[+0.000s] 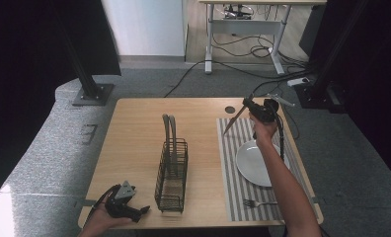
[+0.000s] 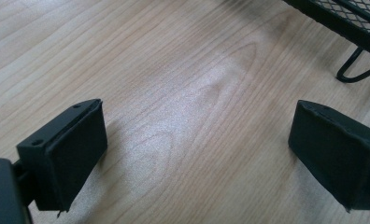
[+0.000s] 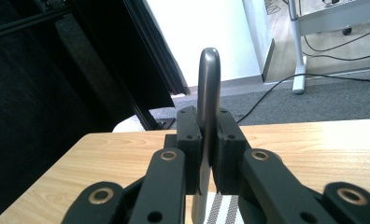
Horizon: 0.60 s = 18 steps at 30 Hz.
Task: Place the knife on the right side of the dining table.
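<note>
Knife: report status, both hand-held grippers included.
Right hand-held gripper shut on knife, held above the mat's far end. Left hand-held gripper open, low beside the caddy. Plate and fork on mat.

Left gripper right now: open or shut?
Open. In its own view the left gripper has its jaws set wide apart with bare table between them.

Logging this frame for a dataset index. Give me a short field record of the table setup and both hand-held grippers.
surface: wooden table
caddy: black wire basket, two utensils standing inside
placemat: striped, right side
plate: white, on placemat
fork, on placemat below the plate
left hand-held gripper: open, near table's front edge
right hand-held gripper: shut on a knife, raised over the placemat
</note>
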Each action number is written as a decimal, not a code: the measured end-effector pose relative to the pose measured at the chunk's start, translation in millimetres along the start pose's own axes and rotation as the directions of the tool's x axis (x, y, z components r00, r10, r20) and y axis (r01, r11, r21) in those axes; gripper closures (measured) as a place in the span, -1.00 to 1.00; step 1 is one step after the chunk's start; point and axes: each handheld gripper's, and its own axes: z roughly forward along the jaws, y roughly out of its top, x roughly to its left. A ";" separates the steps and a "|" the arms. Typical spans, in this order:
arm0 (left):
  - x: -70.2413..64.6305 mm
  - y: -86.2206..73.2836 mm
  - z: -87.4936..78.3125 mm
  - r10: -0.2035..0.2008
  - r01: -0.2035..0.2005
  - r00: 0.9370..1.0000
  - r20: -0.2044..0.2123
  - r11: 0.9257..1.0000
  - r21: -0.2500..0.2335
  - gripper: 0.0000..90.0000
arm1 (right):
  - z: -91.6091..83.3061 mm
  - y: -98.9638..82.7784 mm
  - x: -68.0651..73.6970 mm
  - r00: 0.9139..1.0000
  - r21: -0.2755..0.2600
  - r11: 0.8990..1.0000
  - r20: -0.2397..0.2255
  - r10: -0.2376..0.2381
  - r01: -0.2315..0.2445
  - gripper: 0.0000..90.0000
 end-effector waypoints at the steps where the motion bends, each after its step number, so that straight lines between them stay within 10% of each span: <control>1: 0.1 0.0 -0.1 0.001 -0.001 1.000 0.000 1.000 0.001 -0.90 | 0.0 0.0 0.0 1.000 0.000 1.000 0.000 0.000 0.000 0.84; 18: 0.1 0.0 0.0 0.002 -0.002 1.000 0.000 1.000 0.001 -0.90 | -6.2 -5.3 -13.5 0.999 -0.003 0.999 0.012 0.040 -0.040 0.83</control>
